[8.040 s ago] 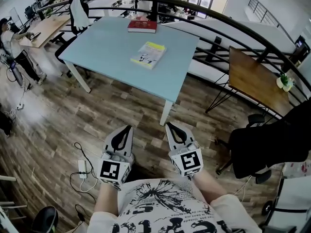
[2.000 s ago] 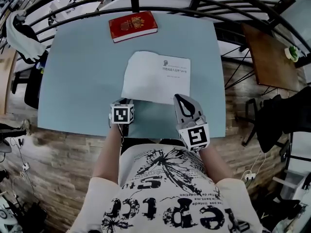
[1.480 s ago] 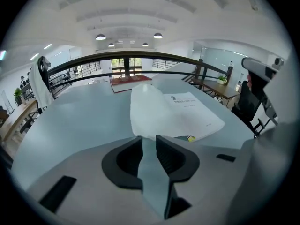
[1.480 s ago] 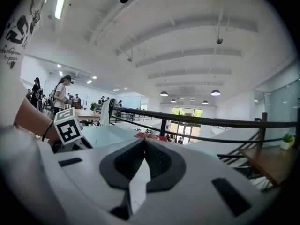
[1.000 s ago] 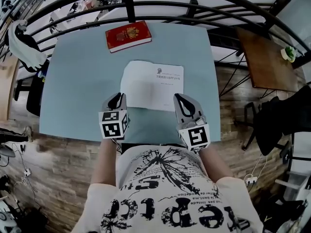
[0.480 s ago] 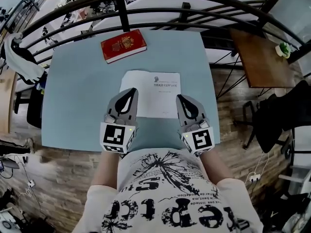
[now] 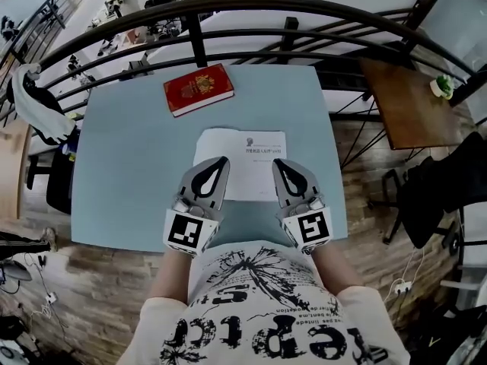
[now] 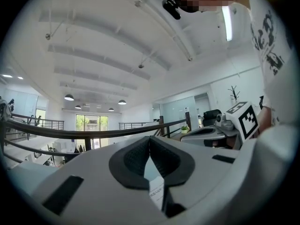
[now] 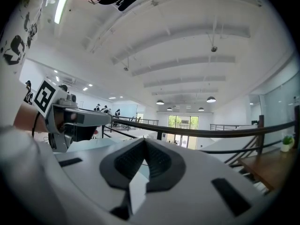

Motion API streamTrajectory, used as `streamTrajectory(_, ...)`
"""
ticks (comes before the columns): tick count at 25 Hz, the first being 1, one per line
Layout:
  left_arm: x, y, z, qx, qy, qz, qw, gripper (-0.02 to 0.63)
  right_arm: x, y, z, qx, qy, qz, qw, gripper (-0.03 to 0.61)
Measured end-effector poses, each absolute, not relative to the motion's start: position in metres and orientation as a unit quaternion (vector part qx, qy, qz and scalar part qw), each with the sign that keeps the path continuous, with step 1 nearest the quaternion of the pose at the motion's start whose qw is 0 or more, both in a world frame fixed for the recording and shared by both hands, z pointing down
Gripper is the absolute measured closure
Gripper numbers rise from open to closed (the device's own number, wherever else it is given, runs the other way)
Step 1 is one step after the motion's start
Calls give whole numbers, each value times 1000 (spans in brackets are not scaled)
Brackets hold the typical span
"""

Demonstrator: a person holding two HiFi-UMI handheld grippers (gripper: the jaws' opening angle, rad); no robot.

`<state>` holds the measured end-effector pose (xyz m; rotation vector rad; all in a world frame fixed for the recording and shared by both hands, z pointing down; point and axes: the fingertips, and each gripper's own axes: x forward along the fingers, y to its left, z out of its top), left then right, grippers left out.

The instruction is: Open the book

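The open book (image 7: pixel 242 154) lies white pages up on the pale blue surface (image 7: pixel 122 166), a little right of its middle. At 9 o'clock from the book there is a wide bare stretch out to the surface's left edge. At 3 o'clock only a narrow strip is left before the right edge. At 6 o'clock a short band runs to the near edge. A red book (image 7: pixel 198 89) sits at 11 o'clock, apart from the open one, and the dark railing (image 7: pixel 304 10) curves past the far edge at 12 o'clock.

The left tool (image 7: pixel 217 166) and the right tool (image 7: pixel 280 166) point toward 12 o'clock over the book's near corners. Each is clenched tip to tip with nothing in its grip.

Eight seconds ago the book lay closed with its coloured cover up. Two seconds ago the left tool was tipped down at the near left corner; now both lie flat and level with each other.

The tools cover the book's near corners, and whether their tips touch the page cannot be told. The print on the right page is too small to read.
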<state>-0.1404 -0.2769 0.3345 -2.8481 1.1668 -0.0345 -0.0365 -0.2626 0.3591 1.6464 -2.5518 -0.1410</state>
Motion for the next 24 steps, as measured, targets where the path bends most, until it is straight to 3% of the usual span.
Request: streamTrajectory(24, -148, -303, 334, -927, 375, 8, 12, 594, -35, -286, 355, 569, -817, -59, 74, 569)
